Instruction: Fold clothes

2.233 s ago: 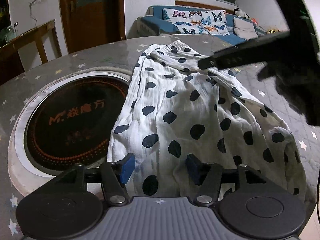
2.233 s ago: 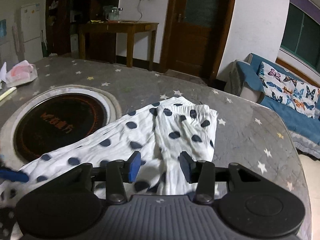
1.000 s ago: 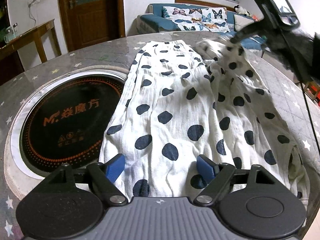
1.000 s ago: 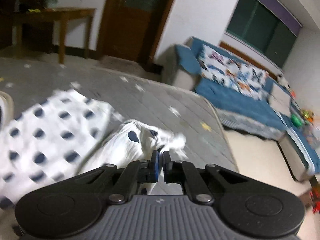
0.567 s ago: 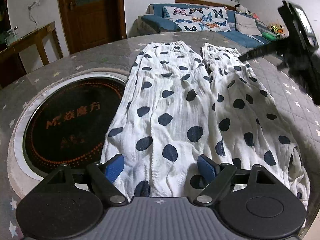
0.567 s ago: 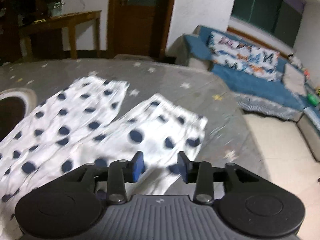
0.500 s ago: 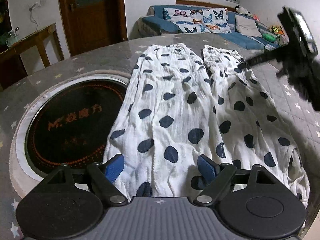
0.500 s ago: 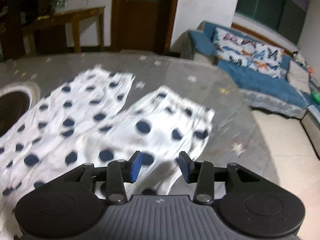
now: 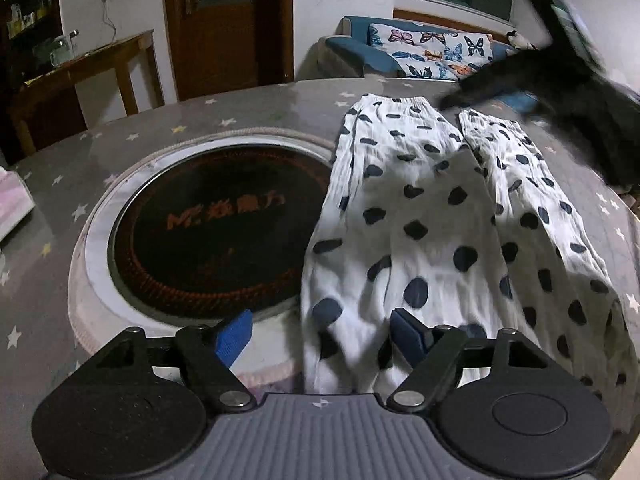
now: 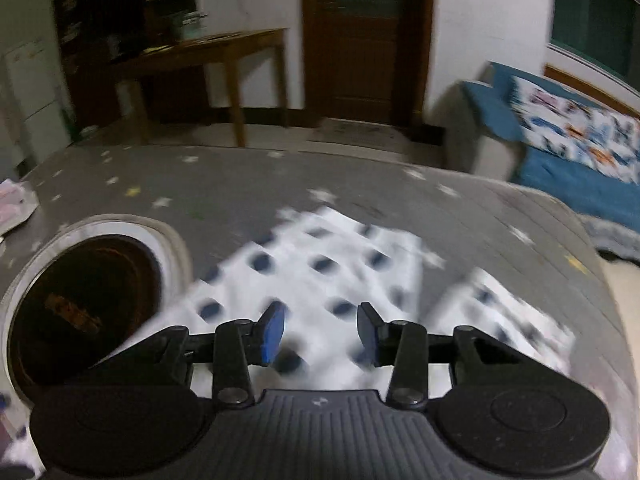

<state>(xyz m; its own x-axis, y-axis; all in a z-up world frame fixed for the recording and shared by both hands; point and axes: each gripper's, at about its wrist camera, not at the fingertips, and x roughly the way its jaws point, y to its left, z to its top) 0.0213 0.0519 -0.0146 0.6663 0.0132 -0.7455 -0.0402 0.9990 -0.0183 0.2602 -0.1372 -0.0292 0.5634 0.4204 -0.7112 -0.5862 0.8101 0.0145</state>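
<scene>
White trousers with dark blue dots (image 9: 432, 216) lie spread on the grey star-patterned table (image 9: 256, 112), their two legs side by side and running toward the sofa. My left gripper (image 9: 320, 336) hovers over the near left edge of the cloth. Its jaws are wide and closing, with cloth below them, and the pads do not press on it. In the right wrist view my right gripper (image 10: 320, 334) is open above the blurred far part of the trousers (image 10: 332, 280), holding nothing. In the left wrist view it shows as a dark blur at the upper right.
A round black cooktop with orange lettering (image 9: 216, 232) is set into the table left of the trousers, and also shows as the cooktop (image 10: 80, 312). A pink-white packet (image 9: 12, 204) lies at the far left. The table's edge runs close on the right, with a blue sofa (image 9: 420, 52) beyond.
The right gripper let go of the right trouser leg, opened, and swung left over the cloth; that leg now lies flat. The left gripper shifted left and its jaws narrowed slightly.
</scene>
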